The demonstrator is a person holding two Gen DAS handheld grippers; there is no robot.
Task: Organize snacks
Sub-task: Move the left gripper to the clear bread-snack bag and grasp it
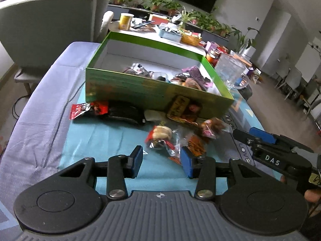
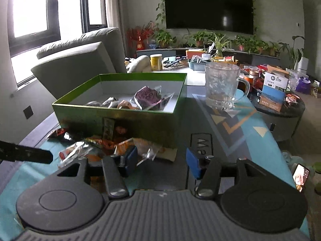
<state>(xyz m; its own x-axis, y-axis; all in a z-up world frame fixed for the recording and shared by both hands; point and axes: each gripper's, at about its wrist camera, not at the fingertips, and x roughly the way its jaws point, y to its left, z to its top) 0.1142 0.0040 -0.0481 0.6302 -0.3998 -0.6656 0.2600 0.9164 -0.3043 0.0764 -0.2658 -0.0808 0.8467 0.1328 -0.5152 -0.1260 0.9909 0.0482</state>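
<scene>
We're in a living room: wall TV (image 2: 208, 7), a row of potted plants (image 2: 218, 38) under it, a grey armchair (image 2: 80, 60) by the window, and a cluttered side table (image 2: 280, 104) off to the right. Our surface (image 1: 104, 140) is covered by a teal mat over a lilac cloth, and on it the green box (image 1: 128, 88) sits open, white inside, with several wrapped snacks already lying toward its right end. A clear glass mug (image 2: 222, 84) stands just beside the box's right wall. The loose snack pile (image 1: 170, 138) lies on the mat against the box's near wall, between box and jaws. The key relation: the bun packet (image 1: 160, 135) sits straight ahead of the left gripper (image 1: 162, 158), slightly right of centre, its long axis roughly across the jaw gap as far as we can tell. The right gripper (image 2: 162, 160) has crinkly clear wrappers (image 2: 76, 150) off to its left with bare mat dead ahead, so we judge left is nearer. Both pairs of jaws stand part open with nothing between the pads. A red packet (image 1: 80, 110) lies apart at the box's left corner.
</scene>
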